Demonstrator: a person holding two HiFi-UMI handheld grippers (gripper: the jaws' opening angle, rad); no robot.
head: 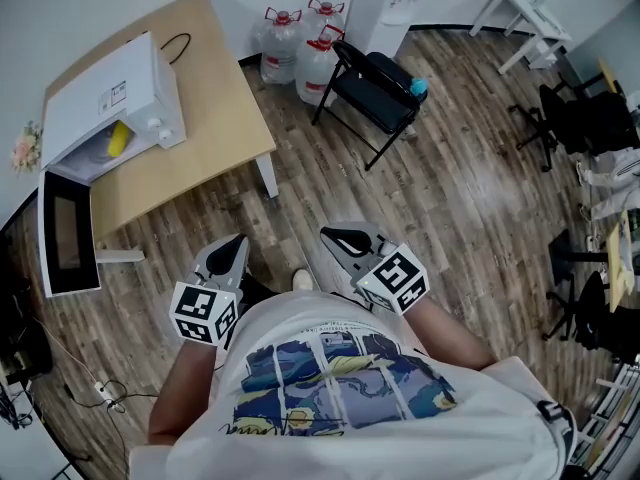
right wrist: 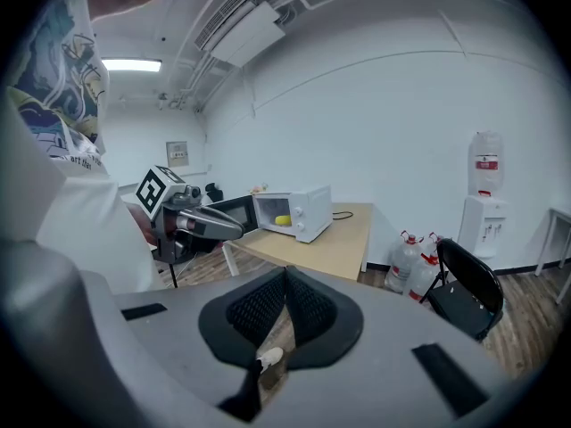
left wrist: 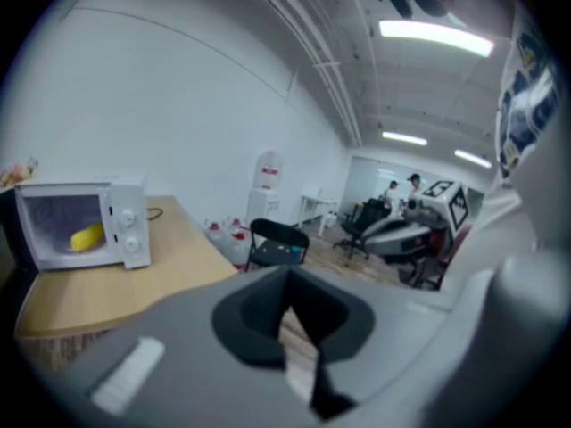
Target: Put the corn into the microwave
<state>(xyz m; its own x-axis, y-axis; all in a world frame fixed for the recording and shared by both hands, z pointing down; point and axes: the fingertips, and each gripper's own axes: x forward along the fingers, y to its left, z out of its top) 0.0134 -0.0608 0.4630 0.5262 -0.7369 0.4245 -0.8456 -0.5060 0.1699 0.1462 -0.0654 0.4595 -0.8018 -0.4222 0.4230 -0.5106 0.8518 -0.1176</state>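
Observation:
The yellow corn [head: 118, 138] lies inside the white microwave [head: 110, 98], whose door [head: 66, 236] hangs open toward me. The same corn [left wrist: 86, 236] shows through the microwave's opening in the left gripper view, and the corn [right wrist: 282, 220] shows small in the right gripper view. My left gripper [head: 236, 243] is shut and empty, held over the floor close to my body. Beside it my right gripper [head: 336, 236] is also shut with nothing in it. Both are well away from the table.
The microwave stands on a wooden table [head: 210, 88] at the upper left. A black folding chair [head: 375, 88] and several water jugs [head: 300, 48] stand behind it near a water dispenser [head: 390, 3]. Office chairs [head: 590, 118] crowd the right side; cables [head: 90, 388] lie lower left.

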